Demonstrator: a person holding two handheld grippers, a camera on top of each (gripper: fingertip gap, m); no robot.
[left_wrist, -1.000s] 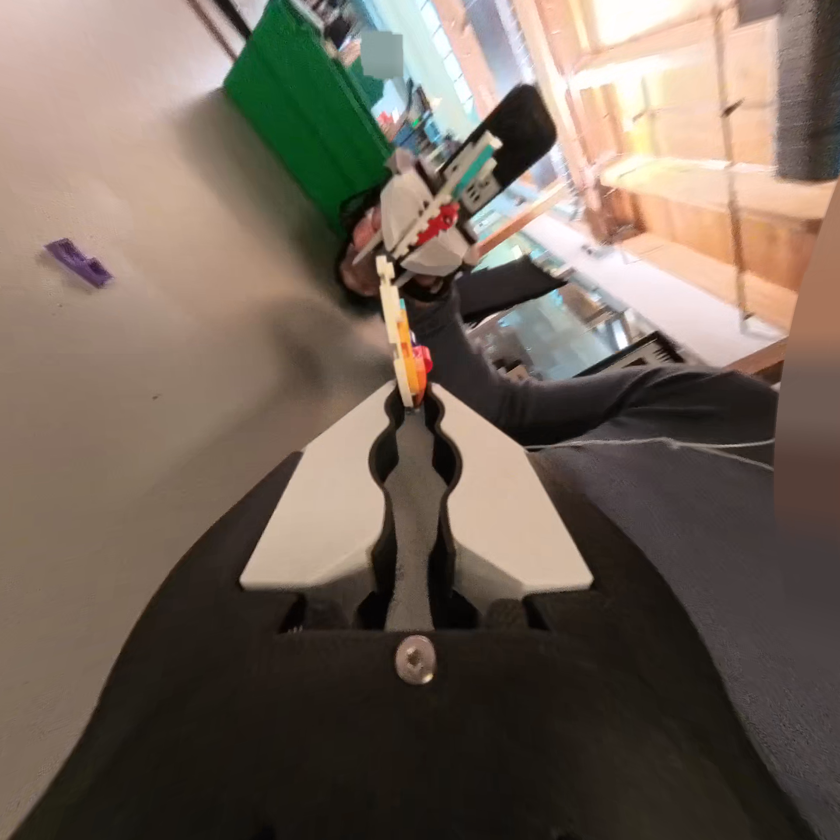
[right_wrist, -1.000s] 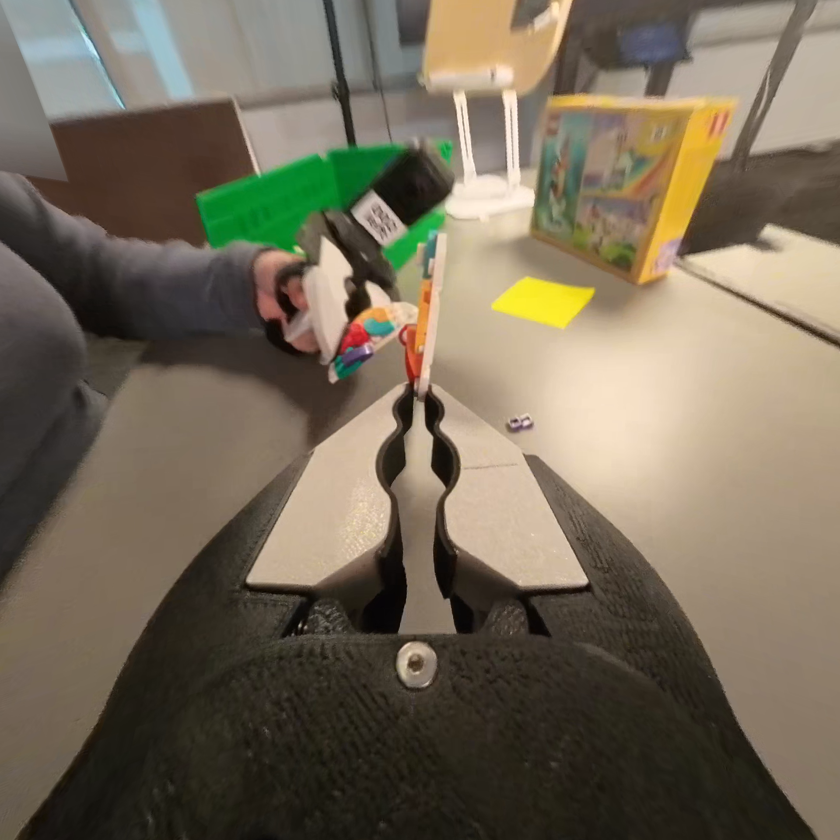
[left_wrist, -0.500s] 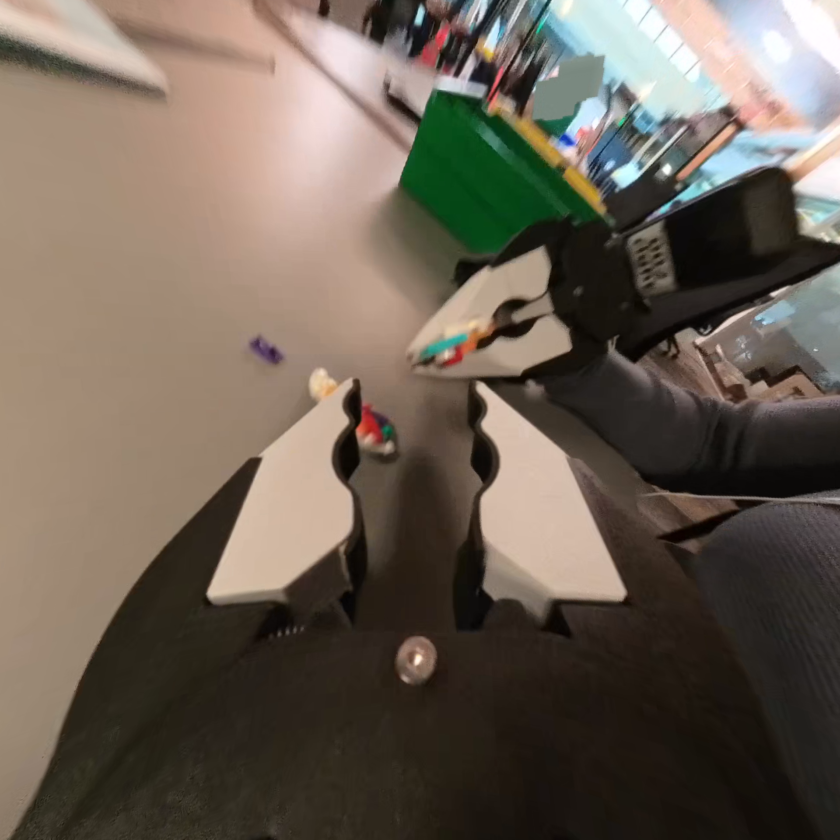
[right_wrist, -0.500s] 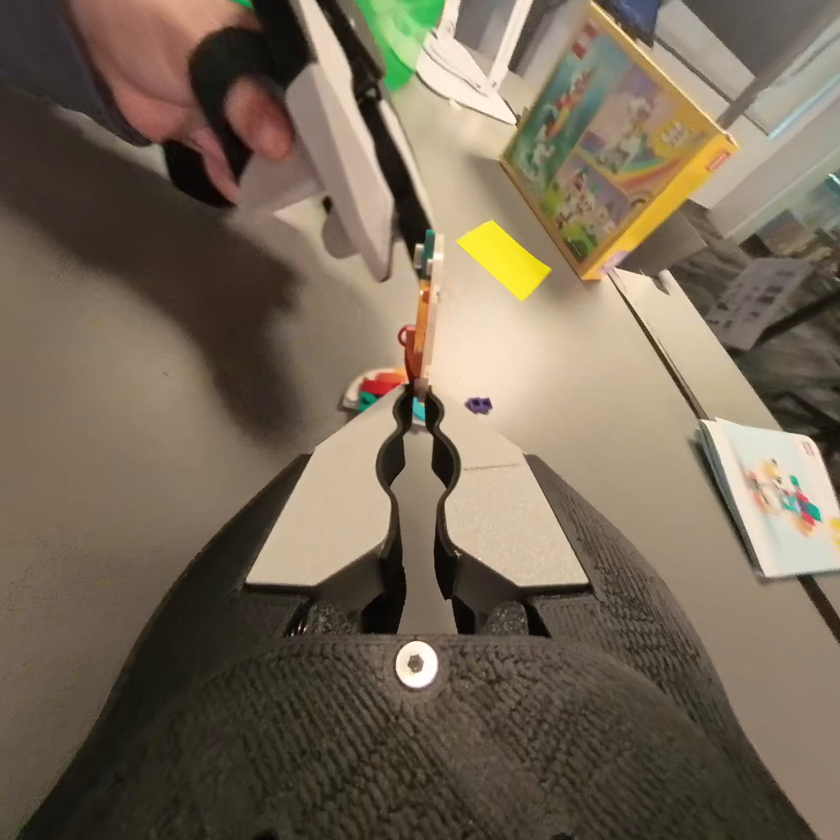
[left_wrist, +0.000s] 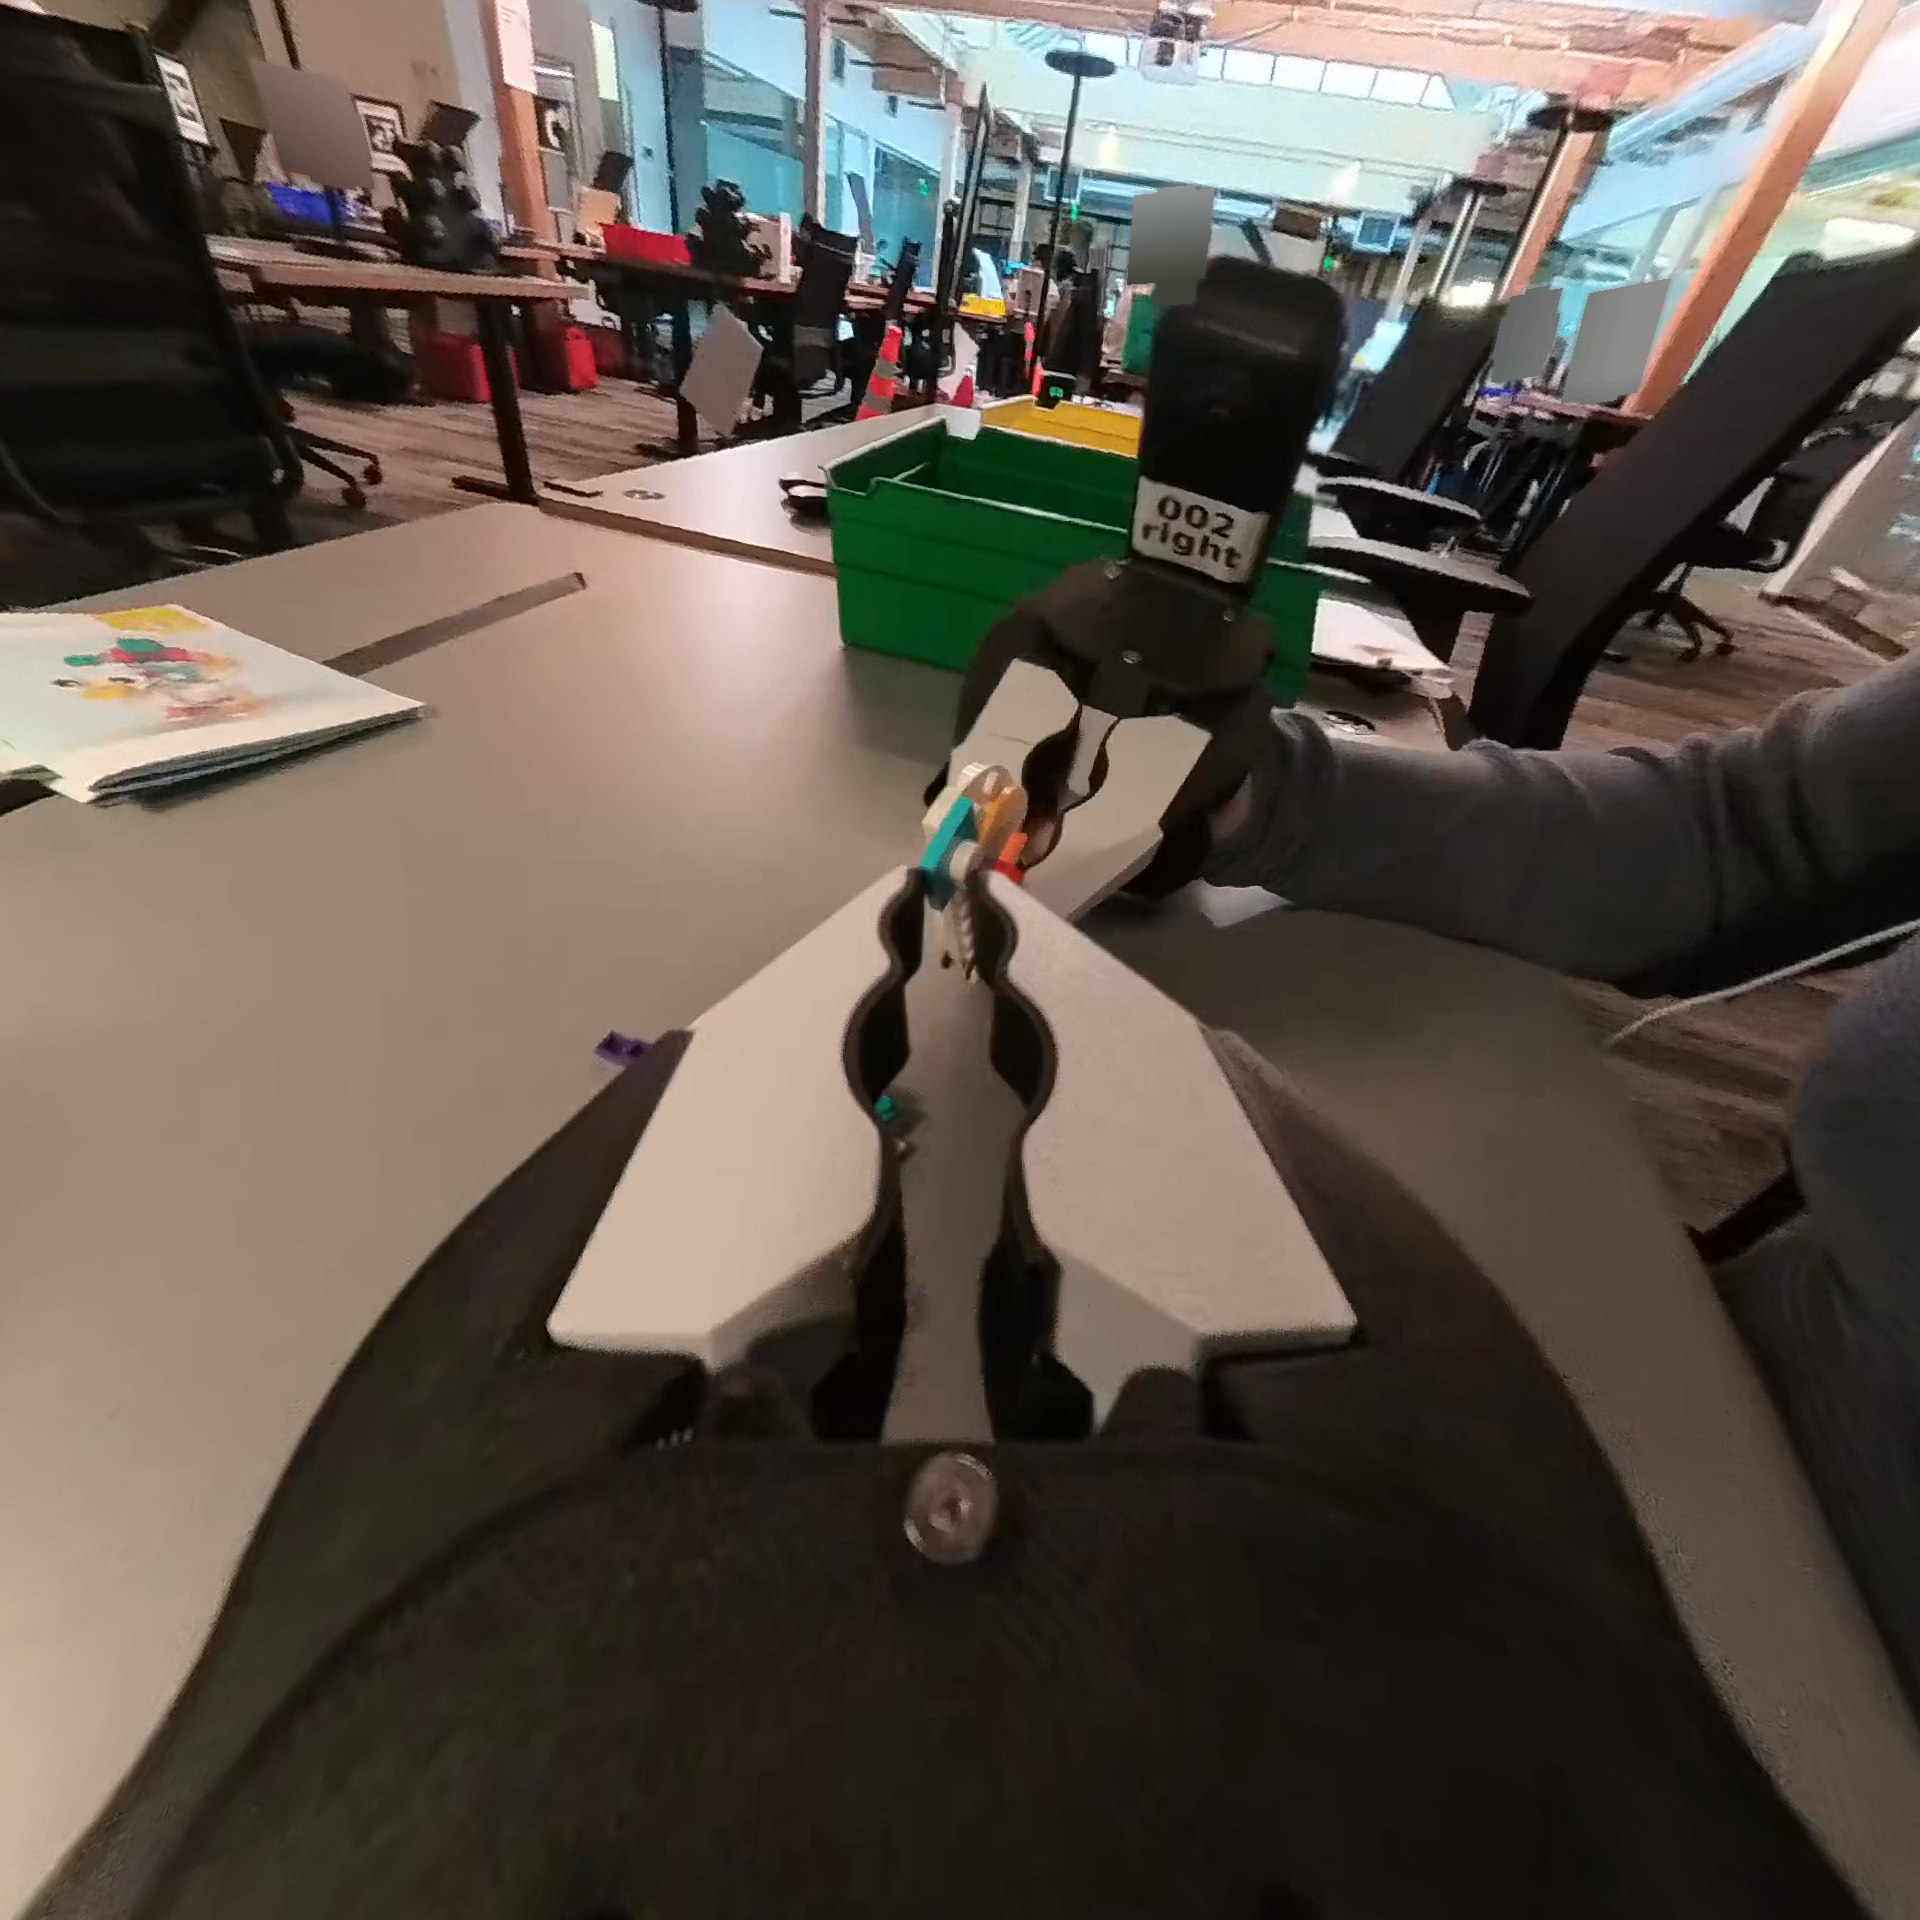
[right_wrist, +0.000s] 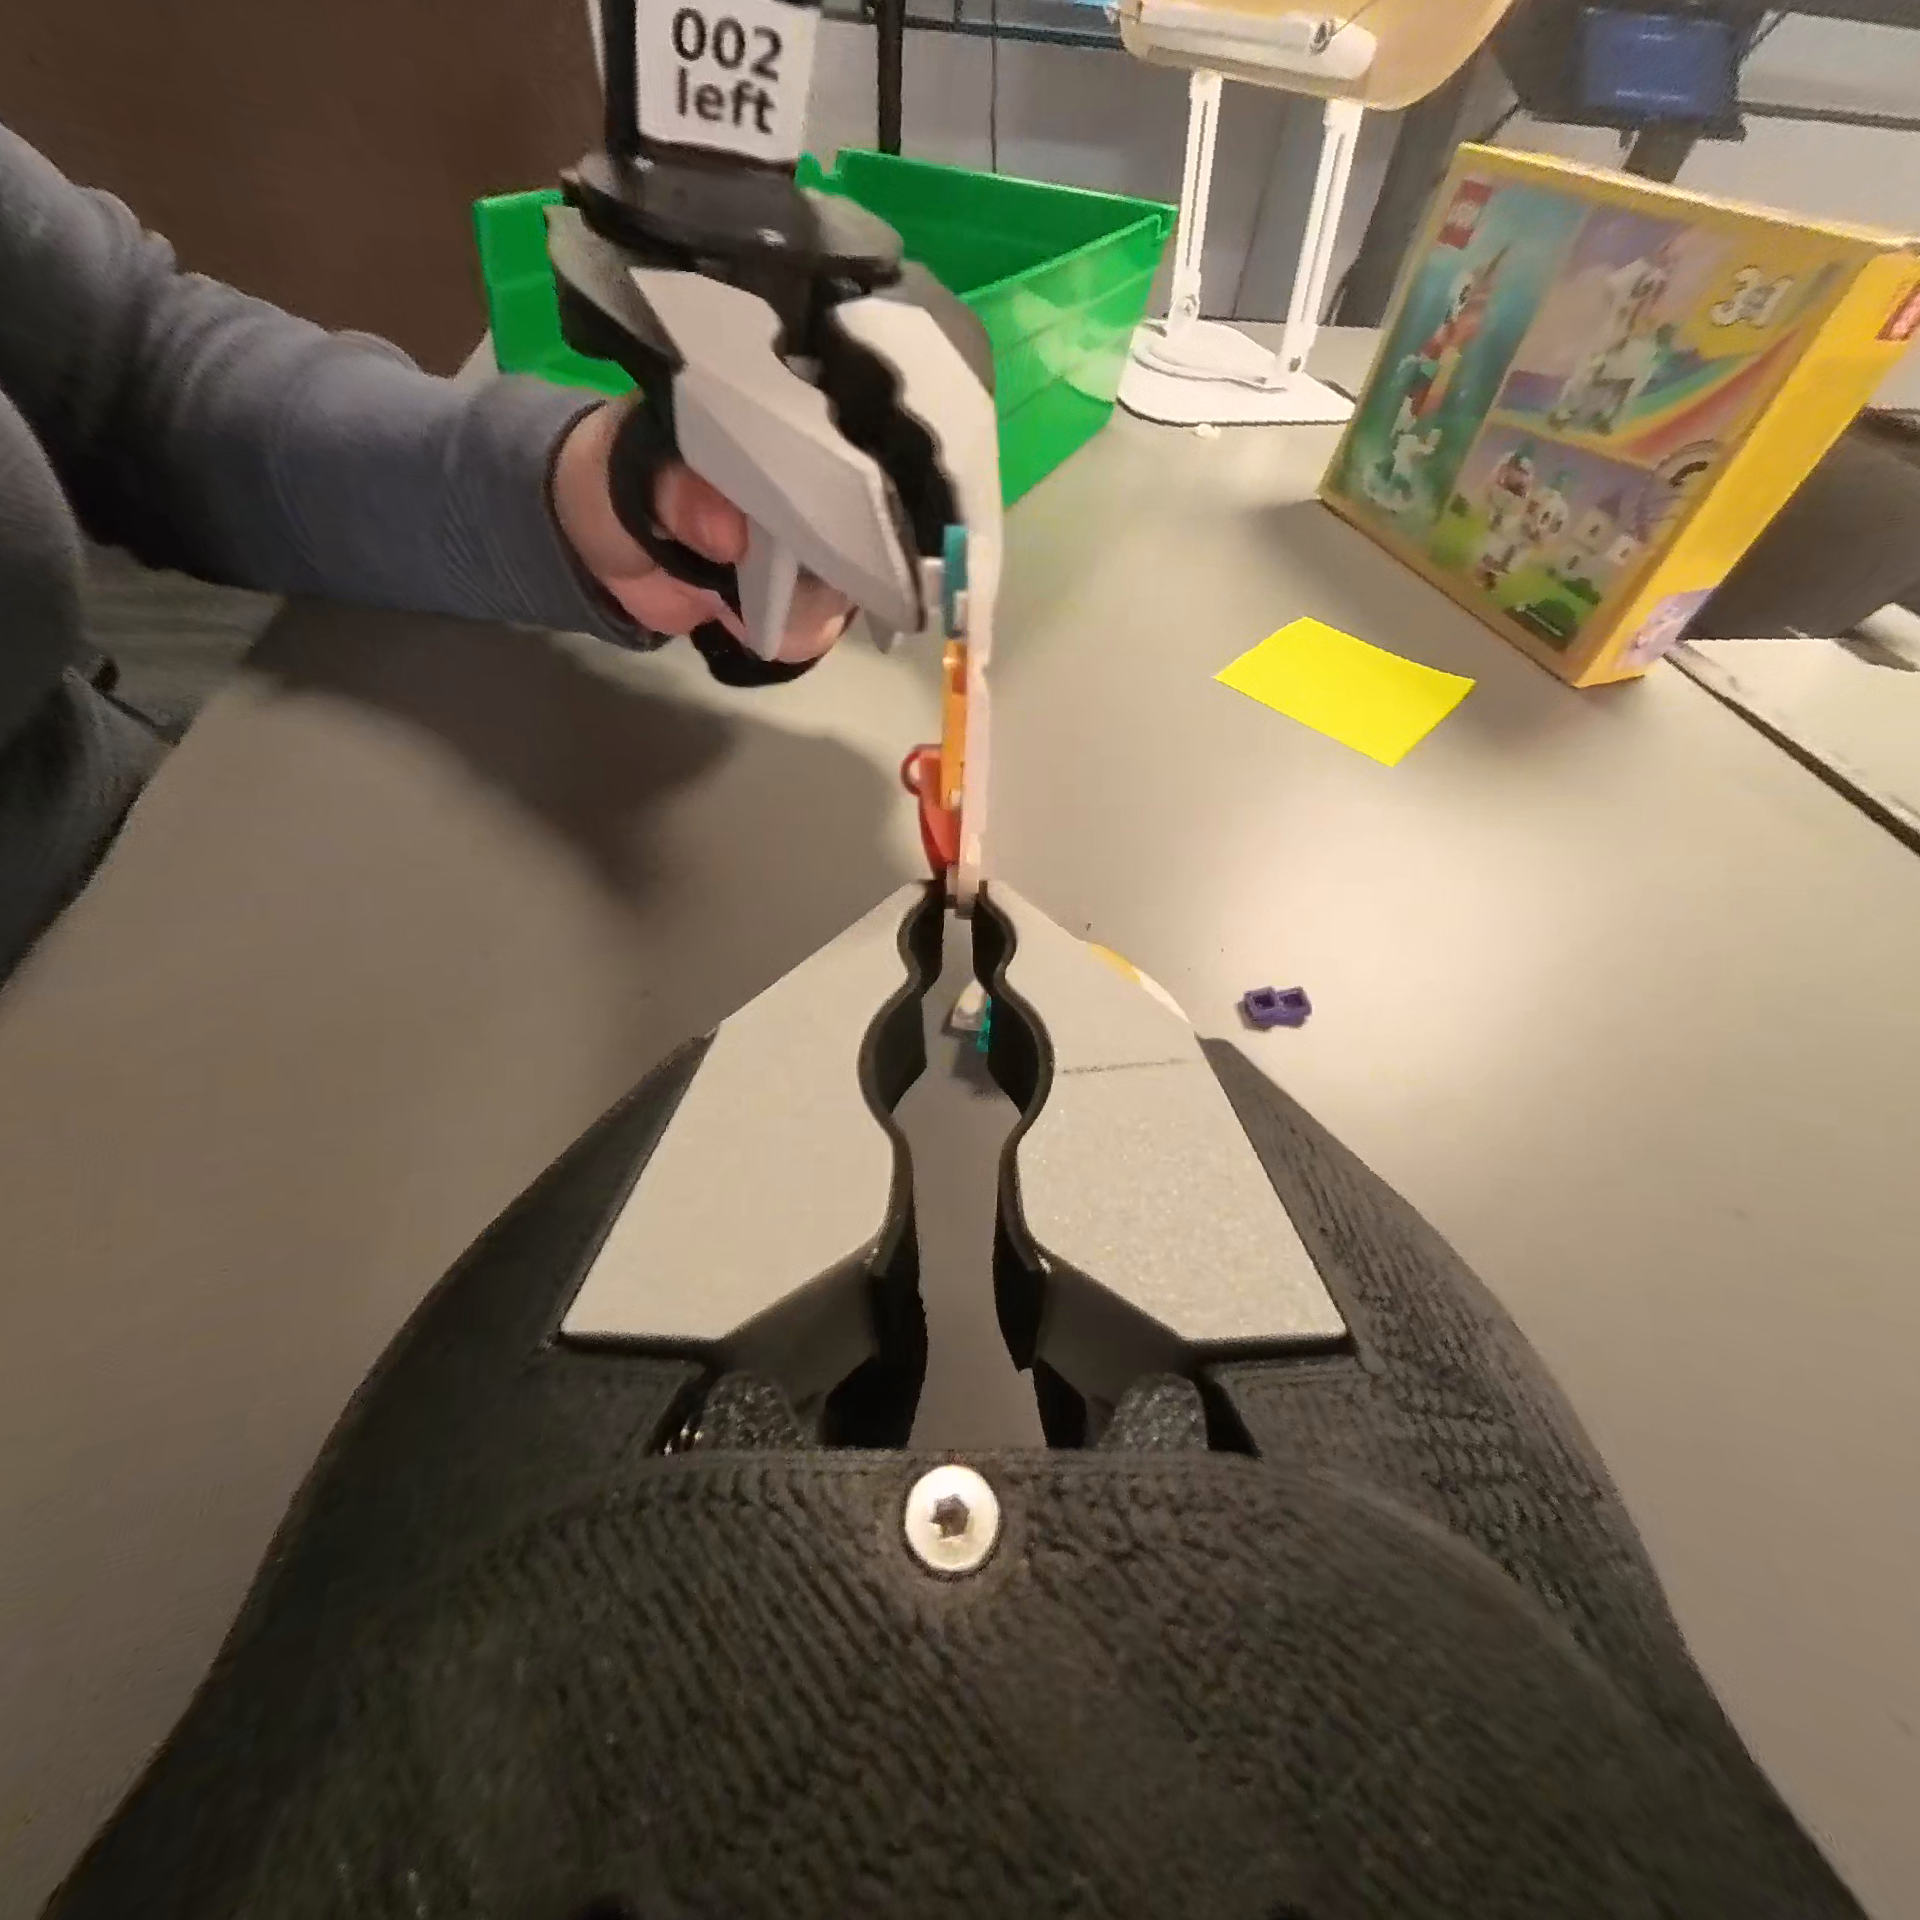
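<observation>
Both hand-held grippers, left (left_wrist: 951, 902) and right (right_wrist: 961, 902), pinch opposite ends of one flat toy-brick strip (right_wrist: 964, 727), bracing it clear above the bench (right_wrist: 1455, 935).

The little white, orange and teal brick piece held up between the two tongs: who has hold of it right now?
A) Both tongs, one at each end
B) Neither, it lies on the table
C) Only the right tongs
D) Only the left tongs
A: the right tongs pinch the brick piece at its lower end, while the left tongs clamp its upper end, above the table.
</observation>
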